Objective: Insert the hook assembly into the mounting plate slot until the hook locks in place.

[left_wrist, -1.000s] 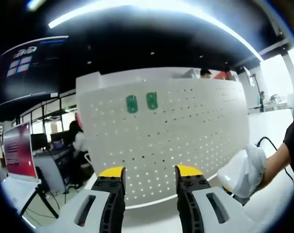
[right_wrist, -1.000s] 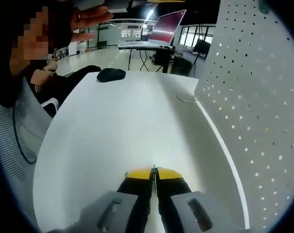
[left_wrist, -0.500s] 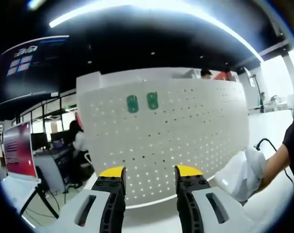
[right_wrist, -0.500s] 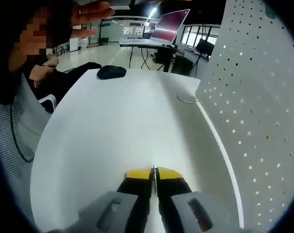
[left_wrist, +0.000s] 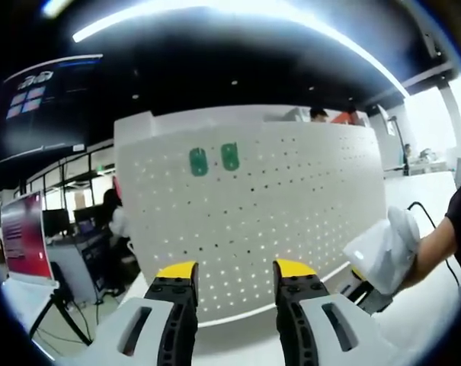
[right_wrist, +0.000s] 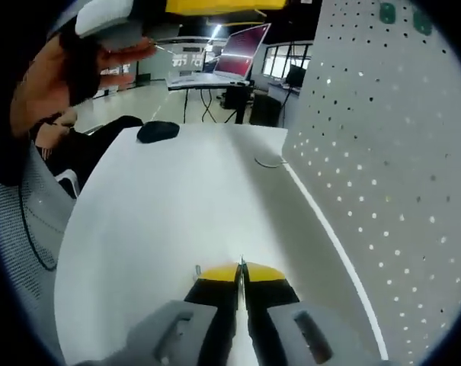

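You held the left hand-held gripper [left_wrist: 232,268] released and empty, the right hand-held gripper [right_wrist: 241,269] clenched on nothing; two hooks [left_wrist: 213,158] sat on the pegboard [left_wrist: 291,206].

Left hand-held gripper [right_wrist: 139,19] newly overhead.

Open-plan office: desks, monitors [left_wrist: 20,248]

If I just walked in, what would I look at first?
First the big white pegboard, full of little holes and standing upright on the white table, straight ahead of the open left gripper. Next, two small green pieces stuck side by side near its top. Last, the right gripper, shut just above the table beside the board, with a black mouse at the table's far end.
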A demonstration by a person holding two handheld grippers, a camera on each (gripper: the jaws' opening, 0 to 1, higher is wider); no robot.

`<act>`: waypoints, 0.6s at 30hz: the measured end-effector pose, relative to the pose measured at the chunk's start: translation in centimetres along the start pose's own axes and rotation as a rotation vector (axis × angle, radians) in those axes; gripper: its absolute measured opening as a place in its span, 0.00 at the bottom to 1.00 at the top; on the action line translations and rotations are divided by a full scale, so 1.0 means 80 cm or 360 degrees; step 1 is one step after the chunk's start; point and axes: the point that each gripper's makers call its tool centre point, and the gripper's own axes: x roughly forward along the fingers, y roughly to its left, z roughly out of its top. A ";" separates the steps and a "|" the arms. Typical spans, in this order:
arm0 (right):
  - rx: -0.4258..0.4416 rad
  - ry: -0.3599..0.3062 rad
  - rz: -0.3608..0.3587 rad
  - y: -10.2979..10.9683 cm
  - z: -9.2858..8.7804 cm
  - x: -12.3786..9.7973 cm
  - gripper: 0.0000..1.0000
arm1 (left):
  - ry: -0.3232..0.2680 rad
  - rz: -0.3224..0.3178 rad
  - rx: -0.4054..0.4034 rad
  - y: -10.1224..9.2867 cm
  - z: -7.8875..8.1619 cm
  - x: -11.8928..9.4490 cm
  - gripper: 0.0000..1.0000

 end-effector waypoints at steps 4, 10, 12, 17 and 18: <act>0.0054 -0.0031 -0.0030 -0.006 0.001 -0.010 0.00 | 0.0001 -0.0016 0.0007 -0.004 0.000 0.001 0.40; 0.0157 -0.0141 -0.0111 -0.023 0.018 -0.033 0.00 | 0.0005 -0.0027 0.0008 -0.006 -0.001 0.001 0.39; 0.0199 -0.0186 -0.0136 -0.029 0.025 -0.040 0.00 | 0.0005 -0.0034 0.0006 -0.008 -0.001 0.001 0.39; 0.0285 -0.0292 -0.0201 -0.044 0.043 -0.062 0.00 | 0.0013 -0.0067 0.0021 -0.016 -0.004 0.003 0.39; 0.0291 -0.0303 -0.0210 -0.045 0.045 -0.065 0.00 | 0.0015 -0.0073 0.0022 -0.017 -0.004 0.003 0.39</act>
